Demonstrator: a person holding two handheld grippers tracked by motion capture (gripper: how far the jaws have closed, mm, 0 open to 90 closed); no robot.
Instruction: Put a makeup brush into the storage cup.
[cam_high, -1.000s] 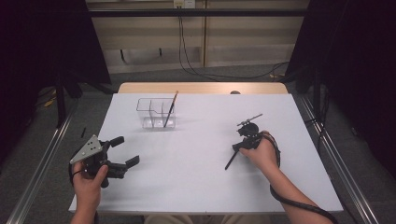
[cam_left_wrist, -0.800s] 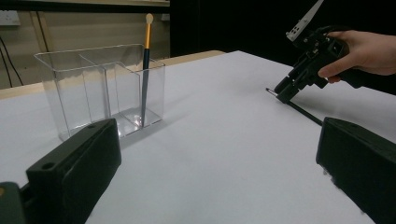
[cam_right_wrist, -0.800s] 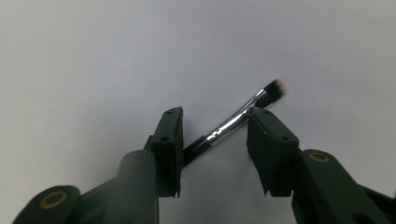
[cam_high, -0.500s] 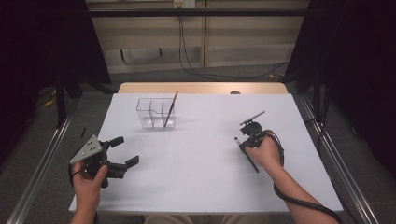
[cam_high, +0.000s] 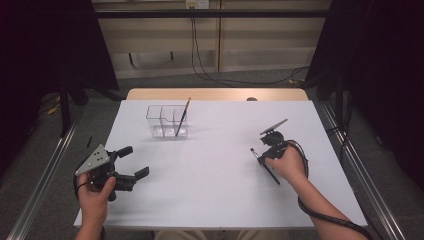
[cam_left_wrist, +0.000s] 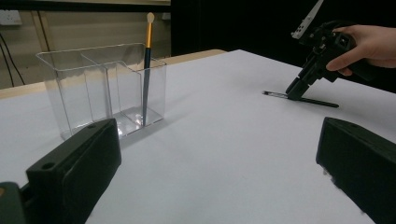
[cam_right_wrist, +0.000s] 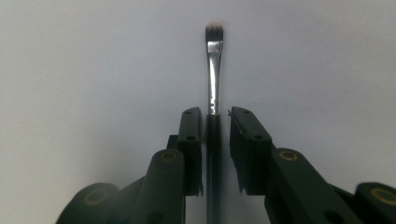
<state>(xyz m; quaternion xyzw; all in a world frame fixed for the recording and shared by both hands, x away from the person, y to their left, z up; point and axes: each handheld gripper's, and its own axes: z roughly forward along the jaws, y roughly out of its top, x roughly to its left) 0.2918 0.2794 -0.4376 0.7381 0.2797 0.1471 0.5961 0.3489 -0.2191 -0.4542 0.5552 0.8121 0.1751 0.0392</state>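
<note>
The makeup brush (cam_right_wrist: 214, 70) is lying on the white table (cam_high: 210, 165) between the right gripper's (cam_right_wrist: 215, 122) narrowly parted jaws, which have just been reopening slightly, pads apparently not pressing it

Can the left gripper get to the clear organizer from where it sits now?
Probably yes. The left gripper stands open near the table's front left, and bare white table lies between it and the clear organizer. The right gripper is off at the loose brush, out of that path.
</note>
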